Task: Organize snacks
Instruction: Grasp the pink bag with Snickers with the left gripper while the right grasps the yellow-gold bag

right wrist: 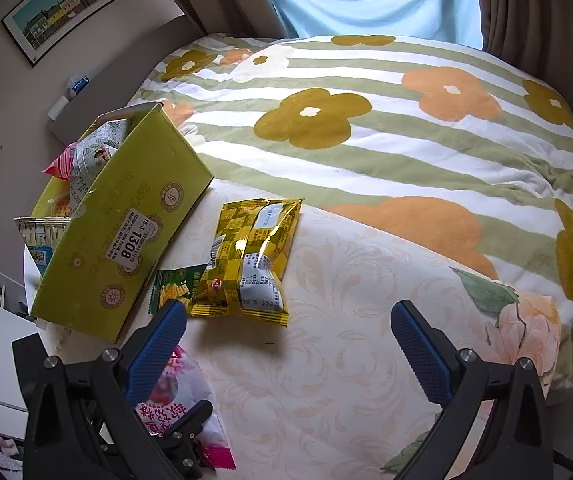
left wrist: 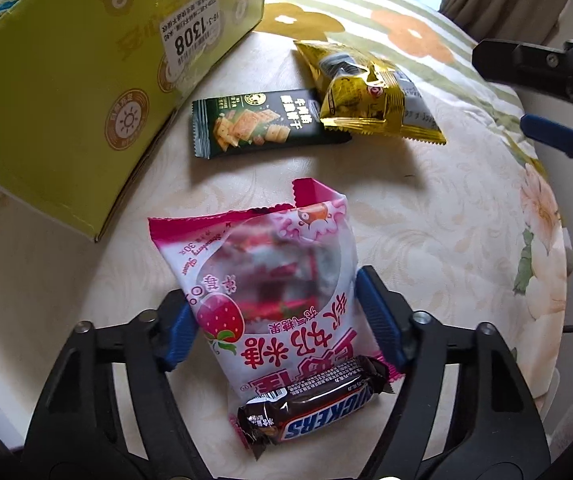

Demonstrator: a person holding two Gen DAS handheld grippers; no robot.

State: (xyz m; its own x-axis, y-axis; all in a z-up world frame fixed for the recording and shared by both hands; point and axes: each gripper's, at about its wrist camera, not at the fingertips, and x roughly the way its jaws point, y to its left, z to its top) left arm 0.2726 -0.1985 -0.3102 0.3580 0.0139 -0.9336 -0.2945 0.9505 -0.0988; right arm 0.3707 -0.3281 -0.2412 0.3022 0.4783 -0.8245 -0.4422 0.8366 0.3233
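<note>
The left gripper (left wrist: 282, 320) is closing its blue ribbed fingers (left wrist: 378, 320) on the glossy pink-and-white strawberry candy bag (left wrist: 270, 280), one pad pressing each side of the bag in the lower middle of the left wrist view. A brown Snickers bar in a shiny wrapper (left wrist: 310, 410) is lying across the bag's near end, at the bottom centre. Above the bag, a dark green flat cracker packet (left wrist: 258, 126) is resting on the cream embossed cloth (left wrist: 426, 220), its right end tucked under a crinkled gold foil snack pouch (left wrist: 370, 96). A yellow-green cardboard box with a white label (left wrist: 66, 92) is filling the upper left.

The right gripper (right wrist: 286, 340) is hanging wide open with nothing between its blue textured fingers (right wrist: 418, 344). In its view the gold pouch (right wrist: 250, 264) is lying just above the left finger, overlapping the green packet (right wrist: 170, 288); the pink bag (right wrist: 178, 396) is showing at lower left, and the box (right wrist: 126, 236), holding other packets, is standing at left. A striped flower-print quilt (right wrist: 366, 128) is covering the upper frame.
</note>
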